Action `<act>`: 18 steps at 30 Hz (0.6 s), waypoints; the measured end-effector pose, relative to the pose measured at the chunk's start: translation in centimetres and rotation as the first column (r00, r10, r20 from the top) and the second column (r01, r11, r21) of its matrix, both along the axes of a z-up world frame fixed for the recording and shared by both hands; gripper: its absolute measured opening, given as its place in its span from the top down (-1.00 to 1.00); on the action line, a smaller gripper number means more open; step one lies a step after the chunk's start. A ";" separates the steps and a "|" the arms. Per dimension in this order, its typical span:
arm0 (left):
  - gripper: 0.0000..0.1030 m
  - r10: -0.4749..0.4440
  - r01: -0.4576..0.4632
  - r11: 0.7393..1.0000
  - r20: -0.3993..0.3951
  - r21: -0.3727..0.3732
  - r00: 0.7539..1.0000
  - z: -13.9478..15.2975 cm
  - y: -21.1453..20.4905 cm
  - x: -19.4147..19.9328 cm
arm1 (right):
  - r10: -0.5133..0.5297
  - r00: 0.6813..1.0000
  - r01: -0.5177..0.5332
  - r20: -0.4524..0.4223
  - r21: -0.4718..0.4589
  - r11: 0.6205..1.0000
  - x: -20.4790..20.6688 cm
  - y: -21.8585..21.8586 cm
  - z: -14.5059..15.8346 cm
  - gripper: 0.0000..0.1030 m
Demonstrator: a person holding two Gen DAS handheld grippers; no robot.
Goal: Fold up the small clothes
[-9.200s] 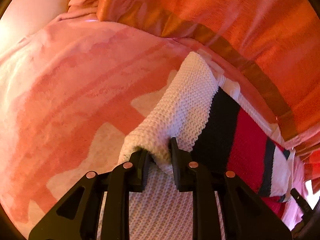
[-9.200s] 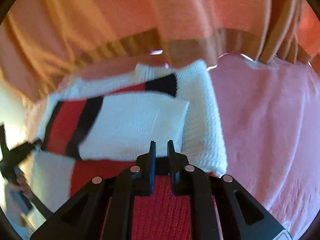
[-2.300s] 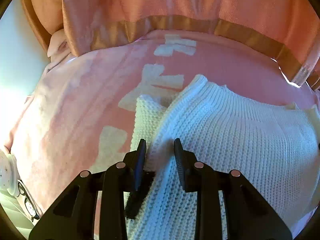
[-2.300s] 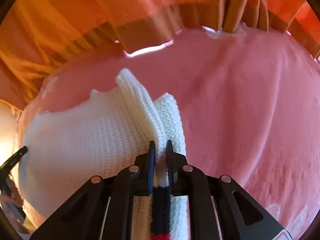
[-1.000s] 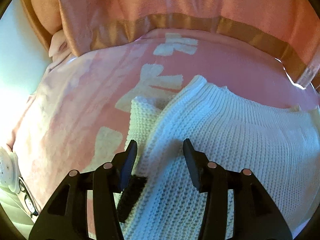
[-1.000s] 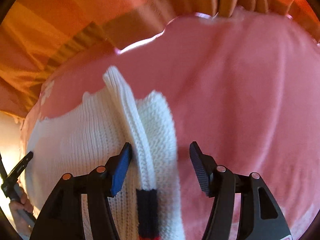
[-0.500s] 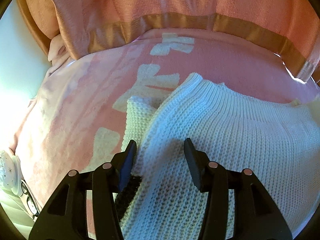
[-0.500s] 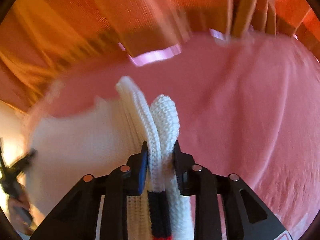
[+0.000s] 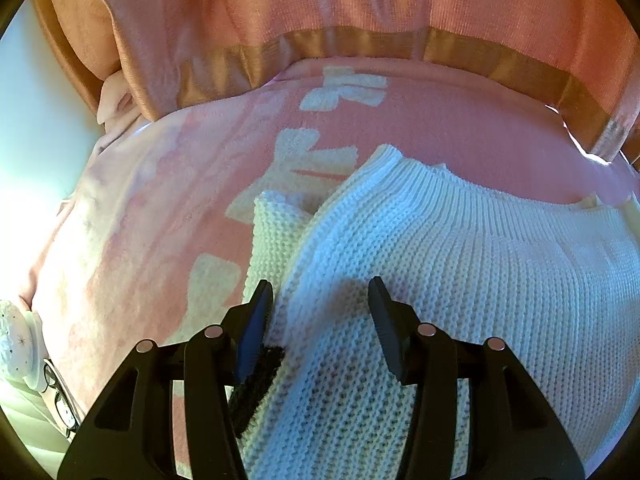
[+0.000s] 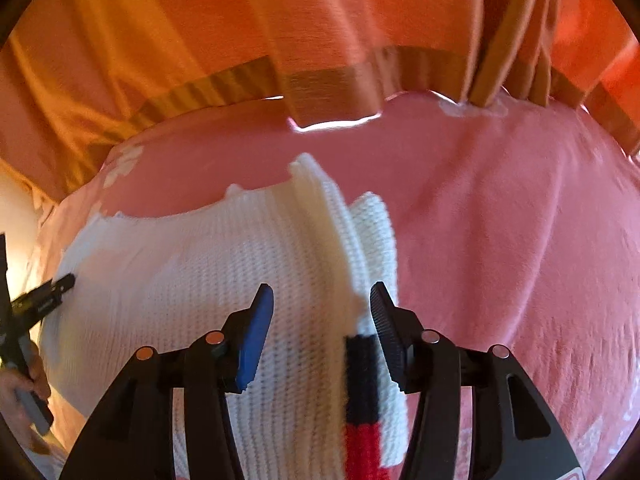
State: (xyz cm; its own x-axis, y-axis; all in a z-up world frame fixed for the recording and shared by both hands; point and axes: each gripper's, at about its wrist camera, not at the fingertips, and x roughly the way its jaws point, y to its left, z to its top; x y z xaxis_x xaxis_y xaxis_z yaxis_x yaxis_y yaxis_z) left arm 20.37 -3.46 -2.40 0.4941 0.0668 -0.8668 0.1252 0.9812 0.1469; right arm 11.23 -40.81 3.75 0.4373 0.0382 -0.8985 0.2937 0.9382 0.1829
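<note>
- left gripper: jaws apart, pointing steeply down over the near left part of the white knit sweater; neither pad presses on the knit, nothing is held.
- black knit edge: shows just below the left finger of that gripper, at the sweater's left border.
- right gripper: jaws opening; the sweater's folded right edge sits between them, close against the right-hand pad, but no pinch on it can be seen.
- striped band: black over red, at the lower part of that folded edge, just inside the right finger.
- sweater position: folded, white side up, lying on the pink blanket; a tucked sleeve pokes out from under its left edge, ribbed hem turned away from the person.
- person's hand: at the far left of the right wrist view, around the handle of the other gripper, whose tip lies at the sweater's left side.
- blanket: pale block pattern beyond the sweater on the left; plain pink on the right.
- curtain: orange with a golden-brown band, hanging behind the blanket's far edge.
</note>
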 end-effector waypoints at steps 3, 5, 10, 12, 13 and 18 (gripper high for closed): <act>0.07 -0.001 0.001 1.000 -0.001 0.003 1.000 -0.1 -0.1 0.1 | 0.018 1.000 -0.018 -0.019 -0.035 0.999 0.4 0.5 -0.7 0.03; 0.07 -0.003 0.003 1.000 0.000 0.007 1.000 -0.1 -0.2 0.0 | 0.012 1.000 -0.013 -0.029 -0.051 0.999 0.6 0.6 -1.1 0.03; 0.05 -0.005 0.005 1.000 0.002 0.012 1.000 -0.1 -0.2 -0.1 | 0.030 0.999 -0.032 -0.026 -0.100 0.994 1.1 1.7 -1.1 0.03; 0.05 -0.004 0.004 1.000 0.003 0.015 1.000 -0.1 -0.2 -0.2 | 0.040 0.999 -0.044 -0.034 -0.123 0.991 1.2 2.1 -1.4 0.03; 0.04 -0.004 0.004 1.000 0.004 0.017 1.000 -0.1 -0.3 -0.2 | 0.052 0.998 -0.057 -0.042 -0.117 0.992 1.3 2.1 -1.4 0.03; 0.05 -0.006 0.006 1.000 0.004 0.018 1.000 -0.1 -0.3 -0.2 | 0.058 0.997 -0.065 -0.053 -0.134 0.989 1.4 2.4 -1.7 0.03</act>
State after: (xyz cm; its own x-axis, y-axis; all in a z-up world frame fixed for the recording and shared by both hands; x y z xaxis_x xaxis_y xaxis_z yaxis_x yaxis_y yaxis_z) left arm 20.21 -3.78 -2.53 0.4979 0.0797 -0.8636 0.1303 0.9776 0.1654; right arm 12.58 -38.46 2.01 0.3931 -0.0596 -0.9176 0.2405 0.9698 0.0401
